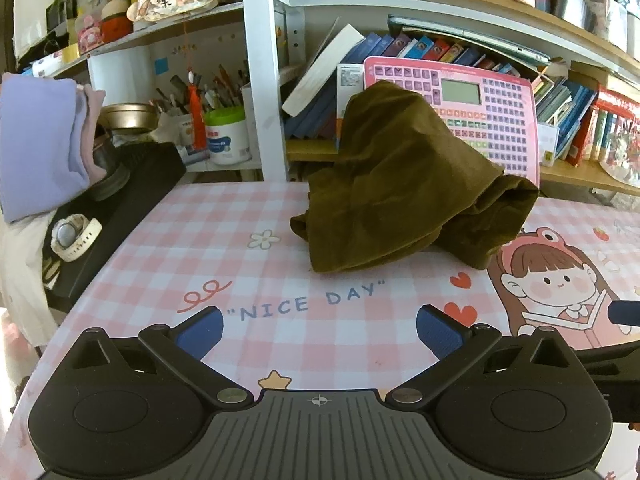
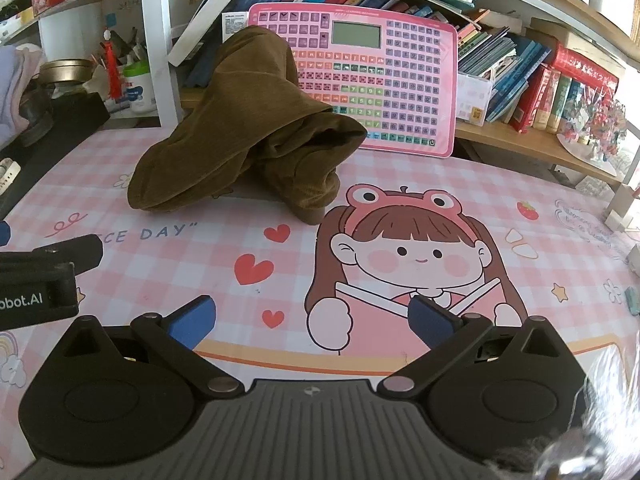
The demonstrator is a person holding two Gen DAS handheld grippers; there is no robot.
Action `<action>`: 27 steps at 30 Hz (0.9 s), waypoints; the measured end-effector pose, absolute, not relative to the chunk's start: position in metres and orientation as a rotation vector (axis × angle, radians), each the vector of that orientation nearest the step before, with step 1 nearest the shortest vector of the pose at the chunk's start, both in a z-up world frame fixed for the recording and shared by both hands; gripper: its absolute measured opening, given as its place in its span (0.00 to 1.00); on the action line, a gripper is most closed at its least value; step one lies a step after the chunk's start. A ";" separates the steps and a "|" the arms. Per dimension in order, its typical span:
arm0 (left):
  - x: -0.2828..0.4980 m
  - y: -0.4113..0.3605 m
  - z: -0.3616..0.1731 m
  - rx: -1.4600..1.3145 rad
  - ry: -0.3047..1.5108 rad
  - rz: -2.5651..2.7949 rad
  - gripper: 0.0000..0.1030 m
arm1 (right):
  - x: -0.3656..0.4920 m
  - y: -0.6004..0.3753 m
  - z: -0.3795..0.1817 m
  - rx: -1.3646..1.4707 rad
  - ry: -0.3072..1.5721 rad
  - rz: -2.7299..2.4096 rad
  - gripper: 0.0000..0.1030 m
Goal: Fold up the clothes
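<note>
Now we face a desk covered by a smooth pink-and-white checked mat point(image 1: 168, 240) printed with a cartoon girl and the words "NICE DAY"; its flat, bare middle looks to us like the working surface for folding. At the far side of it sits the task's thing, an olive-brown ribbed garment of soft corduroy-like cloth point(image 1: 396, 184), crumpled into a peaked heap, its top propped against a pink plastic learning pad with a small grey screen and rows of keys point(image 1: 492, 120) that leans on the bookshelf behind. We judge it unfolded and untouched, so the folding has yet to begin. At the left edge of the left wrist view, lavender and pale pink folded fabrics point(image 1: 36, 144) sit stacked, perhaps finished pieces, though we cannot be sure. Nearer, our left gripper point(image 1: 320, 336) hangs over the mat with its blue ridged pads spread fully apart and nothing between them. Our right gripper point(image 2: 312, 322) matches it, wide and empty above the printed girl, well short of the garment. Smallest, a white wristwatch point(image 1: 74, 238) lies on a black slab at the left.
</note>
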State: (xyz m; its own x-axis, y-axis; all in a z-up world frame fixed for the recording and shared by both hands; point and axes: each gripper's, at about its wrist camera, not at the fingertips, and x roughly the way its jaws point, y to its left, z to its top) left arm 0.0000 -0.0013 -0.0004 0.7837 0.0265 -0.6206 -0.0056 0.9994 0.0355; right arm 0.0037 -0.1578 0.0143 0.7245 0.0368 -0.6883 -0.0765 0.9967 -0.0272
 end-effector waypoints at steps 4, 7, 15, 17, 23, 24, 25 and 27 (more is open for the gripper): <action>0.000 -0.003 -0.001 0.049 0.676 0.029 1.00 | 0.004 -0.159 0.014 -0.051 0.762 0.062 1.00; -0.001 -0.005 -0.002 0.052 0.677 0.030 1.00 | 0.004 -0.159 0.014 -0.048 0.765 0.062 1.00; 0.001 -0.001 -0.001 0.043 0.682 0.026 1.00 | 0.003 -0.156 0.016 -0.049 0.769 0.064 1.00; 0.000 -0.001 -0.001 0.043 0.683 0.028 1.00 | 0.003 -0.157 0.016 -0.048 0.770 0.066 1.00; 0.001 -0.001 -0.002 0.043 0.687 0.032 1.00 | 0.004 -0.157 0.015 -0.048 0.771 0.067 1.00; 0.001 0.000 -0.002 0.043 0.687 0.032 1.00 | 0.003 -0.157 0.015 -0.048 0.771 0.066 1.00; 0.001 0.000 -0.002 0.042 0.687 0.032 1.00 | 0.003 -0.157 0.015 -0.047 0.771 0.066 1.00; 0.000 0.000 -0.002 0.042 0.688 0.032 1.00 | 0.003 -0.157 0.015 -0.046 0.771 0.065 1.00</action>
